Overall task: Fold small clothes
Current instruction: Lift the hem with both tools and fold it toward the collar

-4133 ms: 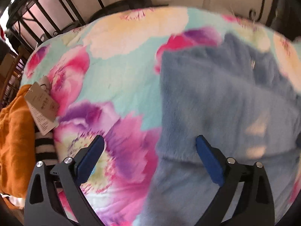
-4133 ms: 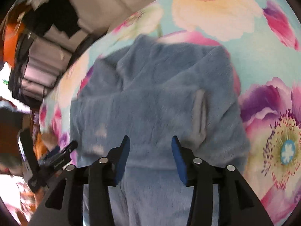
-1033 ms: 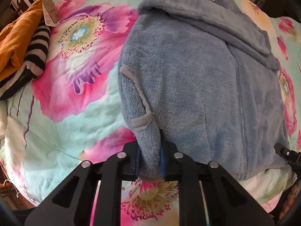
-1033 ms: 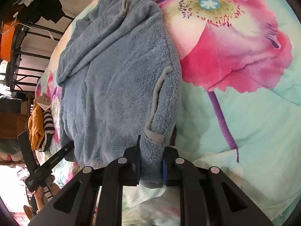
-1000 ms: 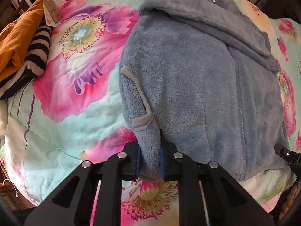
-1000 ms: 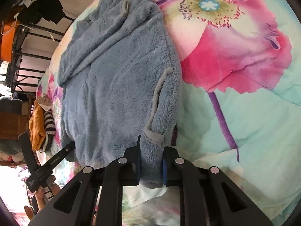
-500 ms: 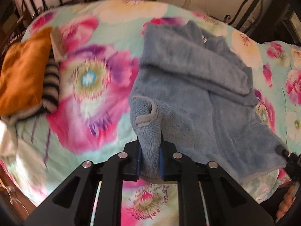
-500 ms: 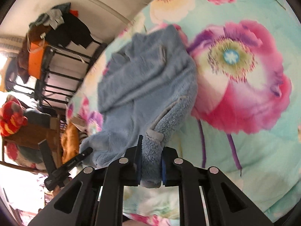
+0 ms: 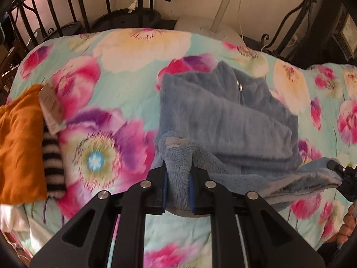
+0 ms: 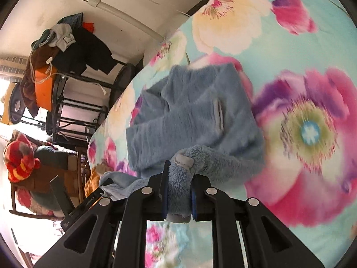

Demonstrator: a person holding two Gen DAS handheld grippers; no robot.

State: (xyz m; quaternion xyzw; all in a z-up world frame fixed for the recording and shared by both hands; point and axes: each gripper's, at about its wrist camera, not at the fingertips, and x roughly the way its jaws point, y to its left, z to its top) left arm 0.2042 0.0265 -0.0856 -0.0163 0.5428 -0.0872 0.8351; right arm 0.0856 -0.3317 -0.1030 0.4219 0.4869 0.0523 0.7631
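A blue fleece zip jacket (image 9: 225, 116) lies on a floral bedspread (image 9: 125, 71), sleeves folded across its front. My left gripper (image 9: 178, 178) is shut on the jacket's bottom left corner and holds it lifted off the bed. My right gripper (image 10: 178, 189) is shut on the bottom right corner of the jacket (image 10: 191, 116), also lifted. The hem hangs stretched between the two grippers. The right gripper's tip shows at the right edge of the left wrist view (image 9: 339, 169).
A folded orange garment (image 9: 17, 143) with a paper tag (image 9: 50, 105) and a black-and-white striped one (image 9: 52, 163) lie at the bed's left edge. A black metal bed rail (image 9: 67, 6) runs behind. A rack heaped with clothes (image 10: 67, 44) stands beside the bed.
Both grippers have risen and moved forward with the jacket's bottom corners, lifting the hem off the bed and carrying it toward the collar.
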